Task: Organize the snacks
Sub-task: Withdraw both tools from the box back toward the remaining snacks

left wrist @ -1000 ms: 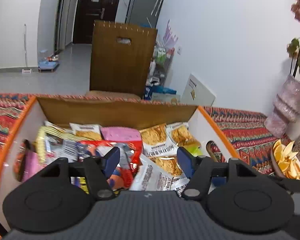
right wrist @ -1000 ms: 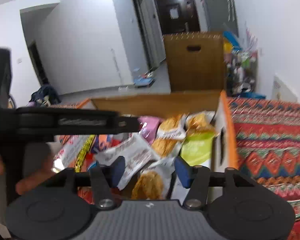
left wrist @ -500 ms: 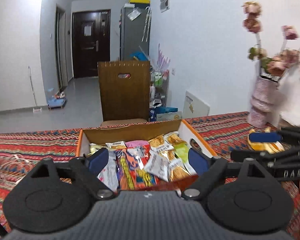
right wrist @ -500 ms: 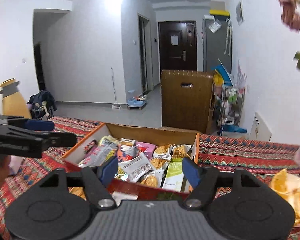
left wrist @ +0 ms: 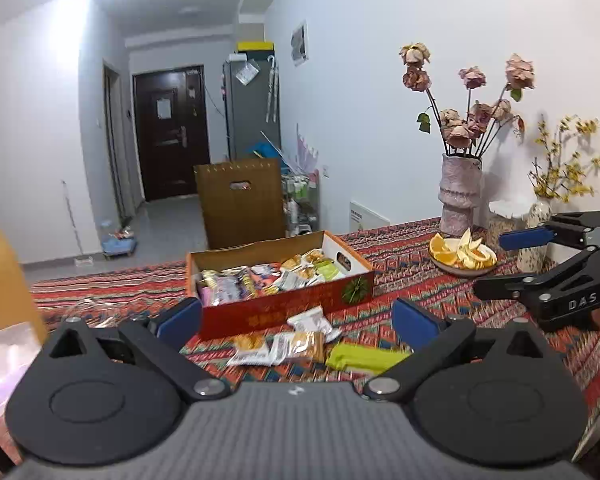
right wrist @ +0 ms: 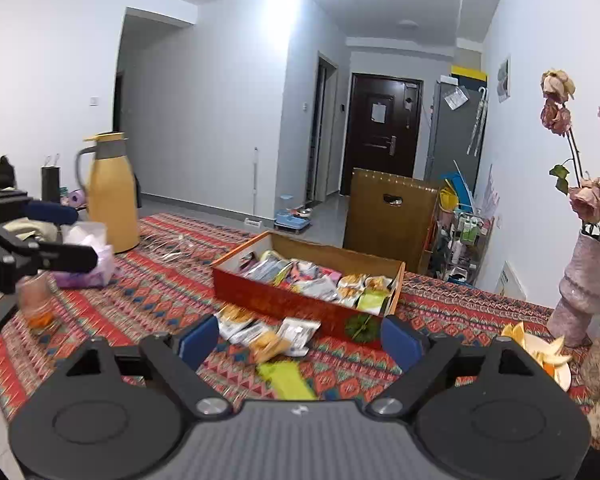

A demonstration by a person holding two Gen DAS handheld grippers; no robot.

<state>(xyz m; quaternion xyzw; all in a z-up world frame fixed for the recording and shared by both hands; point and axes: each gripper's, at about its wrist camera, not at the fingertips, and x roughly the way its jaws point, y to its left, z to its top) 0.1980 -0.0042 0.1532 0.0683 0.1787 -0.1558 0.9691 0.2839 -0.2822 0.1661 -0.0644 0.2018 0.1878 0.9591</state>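
A red cardboard box (left wrist: 300, 306) (right wrist: 284, 300), full of snack packets, stands on the patterned tablecloth. Several loose packets lie in front of it: white and orange packets (left wrist: 288, 344) (right wrist: 268, 334) and a green packet (left wrist: 364, 358) (right wrist: 286, 380). My left gripper (left wrist: 298, 320) is open and empty, held back from the loose packets. My right gripper (right wrist: 300, 338) is open and empty, also short of them. Each gripper shows at the edge of the other's view.
A plate of orange slices (left wrist: 462, 254) and a pink vase of dried roses (left wrist: 460, 196) stand at the right. A yellow thermos (right wrist: 112, 192), a tissue box (right wrist: 86, 256) and a glass (right wrist: 36, 300) stand at the left. A brown chair back (right wrist: 392, 216) is behind the table.
Both grippers have pulled back and up from right over the box, so the whole box and the loose packets before it now show. Both jaws have opened wider.
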